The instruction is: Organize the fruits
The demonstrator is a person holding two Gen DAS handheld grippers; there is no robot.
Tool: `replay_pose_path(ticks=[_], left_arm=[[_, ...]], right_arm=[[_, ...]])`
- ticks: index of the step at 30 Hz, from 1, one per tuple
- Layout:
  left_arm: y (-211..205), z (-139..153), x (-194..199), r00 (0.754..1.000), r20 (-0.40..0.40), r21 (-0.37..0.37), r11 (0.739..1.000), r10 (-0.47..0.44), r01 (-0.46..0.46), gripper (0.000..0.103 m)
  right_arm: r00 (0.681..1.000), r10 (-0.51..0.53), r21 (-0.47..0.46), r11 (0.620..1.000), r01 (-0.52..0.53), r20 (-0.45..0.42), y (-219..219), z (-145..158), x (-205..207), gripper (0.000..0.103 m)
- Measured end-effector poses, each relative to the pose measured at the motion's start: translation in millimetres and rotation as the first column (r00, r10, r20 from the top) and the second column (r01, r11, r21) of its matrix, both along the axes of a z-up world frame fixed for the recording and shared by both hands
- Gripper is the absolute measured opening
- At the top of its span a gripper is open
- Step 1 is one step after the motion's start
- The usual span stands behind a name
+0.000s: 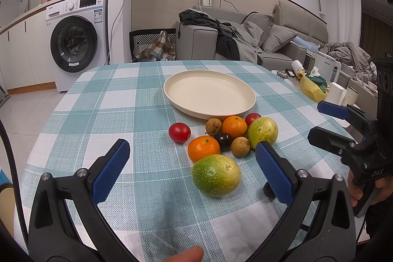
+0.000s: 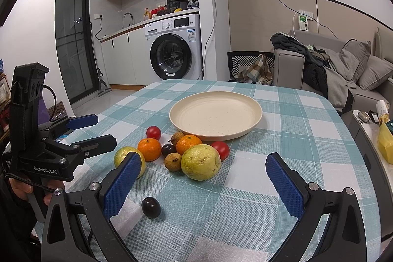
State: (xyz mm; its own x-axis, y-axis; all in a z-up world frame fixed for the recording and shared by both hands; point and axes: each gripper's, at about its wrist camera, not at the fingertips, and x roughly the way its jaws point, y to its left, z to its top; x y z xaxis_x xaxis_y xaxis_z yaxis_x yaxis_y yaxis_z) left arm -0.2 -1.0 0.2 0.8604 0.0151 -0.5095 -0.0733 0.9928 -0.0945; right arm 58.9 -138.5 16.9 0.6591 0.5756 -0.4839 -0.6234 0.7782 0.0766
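**Fruit waits, plate stands empty**

Fruit lies heaped on the checked tablecloth (image 2: 294,151) at mid-frame — nothing sorted yet, by my reading. The cream plate (image 2: 255,112), just above the pile, holds nothing. Against its near rim sit two oranges (image 2: 149,149), two red tomatoes (image 2: 153,132), two brown longans (image 2: 173,162), a dark grape (image 2: 168,149) and two green-yellow guavas (image 2: 201,162); another dark grape (image 2: 151,207) rests alone lower down. My right gripper (image 2: 201,184) and left gripper (image 1: 194,170) hover with jaws spread wide, gripping nothing — every piece, I judge, is left to move.
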Motion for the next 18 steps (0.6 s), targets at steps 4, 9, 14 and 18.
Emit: replay_pose_path(ticks=[4, 9, 14, 18], left_arm=[[-0.1, 0.1, -0.1, 1.0, 0.001, 0.001, 1.0, 0.001, -0.001, 0.102], [0.0, 0.0, 0.0, 1.0, 0.0, 0.001, 1.0, 0.0, 0.0, 0.102], [-0.1, 0.0, 0.0, 1.0, 0.0, 0.001, 1.0, 0.0, 0.0, 0.102], [-0.1, 0.0, 0.0, 1.0, 0.001, 0.002, 1.0, -0.001, 0.001, 0.102]], right_arm=[[1.0, 0.001, -0.001, 1.0, -0.001, 0.0, 0.0, -0.1, 0.0, 0.103], [1.0, 0.0, -0.001, 1.0, 0.0, -0.001, 2.1, -2.9, 2.1, 0.103], [1.0, 0.003, -0.001, 1.0, -0.003, -0.001, 2.3, -2.9, 2.3, 0.103], [1.0, 0.002, -0.001, 1.0, -0.002, 0.0, 1.5, -2.3, 2.2, 0.103]])
